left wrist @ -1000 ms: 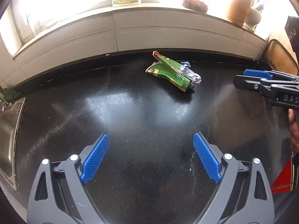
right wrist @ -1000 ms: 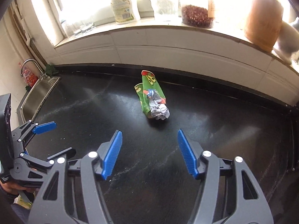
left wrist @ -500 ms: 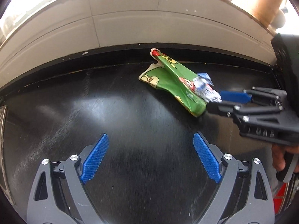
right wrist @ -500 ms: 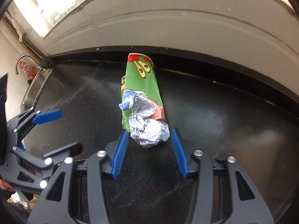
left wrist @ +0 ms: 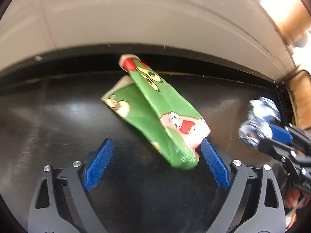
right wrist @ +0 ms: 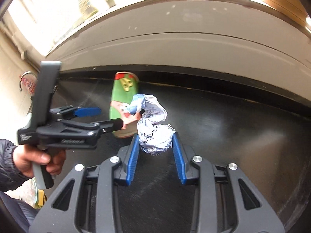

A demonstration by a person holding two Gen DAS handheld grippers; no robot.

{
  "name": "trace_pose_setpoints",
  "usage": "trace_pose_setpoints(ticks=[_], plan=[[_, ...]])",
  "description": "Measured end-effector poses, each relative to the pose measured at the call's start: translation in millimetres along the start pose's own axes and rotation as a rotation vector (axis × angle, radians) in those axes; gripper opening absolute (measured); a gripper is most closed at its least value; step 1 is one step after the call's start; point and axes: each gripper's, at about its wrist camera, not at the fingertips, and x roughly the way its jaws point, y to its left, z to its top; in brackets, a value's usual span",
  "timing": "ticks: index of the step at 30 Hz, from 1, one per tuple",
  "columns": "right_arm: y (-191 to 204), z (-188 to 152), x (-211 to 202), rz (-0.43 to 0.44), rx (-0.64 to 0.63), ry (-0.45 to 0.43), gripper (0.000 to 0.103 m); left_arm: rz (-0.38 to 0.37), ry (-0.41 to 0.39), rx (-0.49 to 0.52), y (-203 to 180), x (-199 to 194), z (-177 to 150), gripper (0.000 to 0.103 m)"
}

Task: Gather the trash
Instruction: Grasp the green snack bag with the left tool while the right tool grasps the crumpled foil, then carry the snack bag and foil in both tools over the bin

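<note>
my right gripper [right wrist: 155, 145] closing on foil ball [right wrist: 155, 136]. my left gripper [left wrist: 155, 167] wide, green wrapper [left wrist: 155, 112] near counter [left wrist: 58, 126] back edge. squashy foil could slip, wrapper could slide away.

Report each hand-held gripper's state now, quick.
Left hand-held gripper: open, green wrapper partly between the fingers, not gripped.
Right hand-held gripper: closing on the crumpled foil ball, pads pressing it.

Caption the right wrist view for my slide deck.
Right gripper closing on crumpled foil wrapper; open left gripper at green snack packet.
</note>
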Motion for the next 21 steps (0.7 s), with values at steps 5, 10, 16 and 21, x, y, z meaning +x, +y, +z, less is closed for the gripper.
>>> trace_pose_setpoints(ticks=[5,10,16,21], plan=[[-13,-8,-2,-0.016,0.030,0.007,0.035,-0.070,-0.011,-0.089,-3,14,9,0.082],[-7,-7,6,-0.020,0.028,0.009,0.035,-0.126,-0.011,-0.160,-5,14,11,0.065],[6,-13,2,-0.032,0.001,0.007,0.035,-0.092,-0.013,-0.120,-2,-6,-5,0.049],[29,-25,-11,-0.034,-0.041,-0.012,0.035,-0.088,-0.017,-0.134,5,-36,-38,0.044]])
